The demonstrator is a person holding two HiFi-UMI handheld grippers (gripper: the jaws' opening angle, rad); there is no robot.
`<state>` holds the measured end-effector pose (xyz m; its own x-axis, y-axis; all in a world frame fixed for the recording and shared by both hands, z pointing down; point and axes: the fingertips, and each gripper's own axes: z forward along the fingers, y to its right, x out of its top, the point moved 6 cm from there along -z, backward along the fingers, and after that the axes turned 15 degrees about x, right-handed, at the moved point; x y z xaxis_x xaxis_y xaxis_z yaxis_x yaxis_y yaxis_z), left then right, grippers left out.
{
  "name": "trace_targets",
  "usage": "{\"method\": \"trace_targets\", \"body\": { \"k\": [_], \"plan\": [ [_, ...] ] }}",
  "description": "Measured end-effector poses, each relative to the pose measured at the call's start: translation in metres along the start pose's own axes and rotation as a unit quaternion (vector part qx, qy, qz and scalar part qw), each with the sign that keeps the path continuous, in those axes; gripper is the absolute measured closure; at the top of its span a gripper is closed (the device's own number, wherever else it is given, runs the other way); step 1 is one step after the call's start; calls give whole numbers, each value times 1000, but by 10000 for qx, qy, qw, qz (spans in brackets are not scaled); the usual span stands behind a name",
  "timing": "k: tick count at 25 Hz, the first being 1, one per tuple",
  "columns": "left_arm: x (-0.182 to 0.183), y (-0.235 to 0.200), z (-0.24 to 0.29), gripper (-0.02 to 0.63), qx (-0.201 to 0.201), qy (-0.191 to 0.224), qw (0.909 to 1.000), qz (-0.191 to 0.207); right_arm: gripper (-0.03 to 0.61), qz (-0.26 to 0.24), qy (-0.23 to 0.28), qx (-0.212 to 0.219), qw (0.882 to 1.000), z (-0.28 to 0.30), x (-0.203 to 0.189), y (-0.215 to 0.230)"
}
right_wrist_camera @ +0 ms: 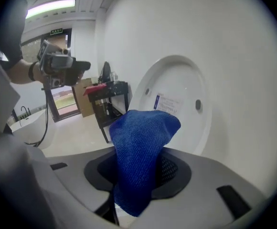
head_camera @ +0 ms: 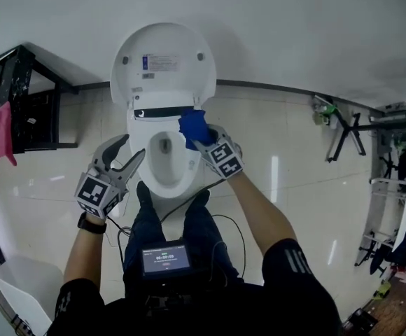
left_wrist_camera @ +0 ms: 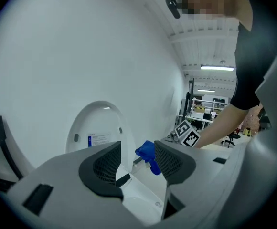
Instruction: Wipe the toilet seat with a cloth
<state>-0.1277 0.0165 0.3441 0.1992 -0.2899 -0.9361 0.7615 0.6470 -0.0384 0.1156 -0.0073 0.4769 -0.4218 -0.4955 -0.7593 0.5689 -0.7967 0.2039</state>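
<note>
A white toilet [head_camera: 162,173] stands in front of me with its lid [head_camera: 163,65] raised against the wall. My right gripper [head_camera: 201,144] is shut on a blue cloth [head_camera: 194,127], held over the rear right part of the seat rim [head_camera: 189,161]. In the right gripper view the cloth [right_wrist_camera: 141,151] bulges up between the jaws, with the lid [right_wrist_camera: 176,99] behind it. My left gripper [head_camera: 131,150] hovers open over the seat's left side, holding nothing. The left gripper view shows its open gripper [left_wrist_camera: 136,160], and beyond it the cloth [left_wrist_camera: 148,155] and the lid [left_wrist_camera: 96,133].
A black rack [head_camera: 28,103] with a pink cloth [head_camera: 0,133] stands at the left wall. A white bin [head_camera: 14,278] sits at the lower left. Metal stands and clutter [head_camera: 392,187] fill the right side. A cable [head_camera: 224,219] lies on the glossy tiled floor.
</note>
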Motion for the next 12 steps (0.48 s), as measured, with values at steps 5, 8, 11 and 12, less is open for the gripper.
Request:
{"method": "trace_targets", "body": {
  "k": [5, 8, 11, 12],
  "plan": [
    [20, -5, -15, 388, 33, 146, 9998, 102, 416, -19, 727, -99, 9973, -46, 58, -13],
    [36, -4, -22, 388, -71, 181, 9997, 166, 417, 10, 1121, -112, 9936, -66, 88, -26],
    [49, -6, -32, 388, -71, 286, 9994, 170, 417, 19, 1357, -88, 9907, -84, 113, -41],
    [53, -6, -36, 388, -64, 317, 9993, 174, 417, 4, 1395, -88, 9902, -90, 119, -46]
  ]
}}
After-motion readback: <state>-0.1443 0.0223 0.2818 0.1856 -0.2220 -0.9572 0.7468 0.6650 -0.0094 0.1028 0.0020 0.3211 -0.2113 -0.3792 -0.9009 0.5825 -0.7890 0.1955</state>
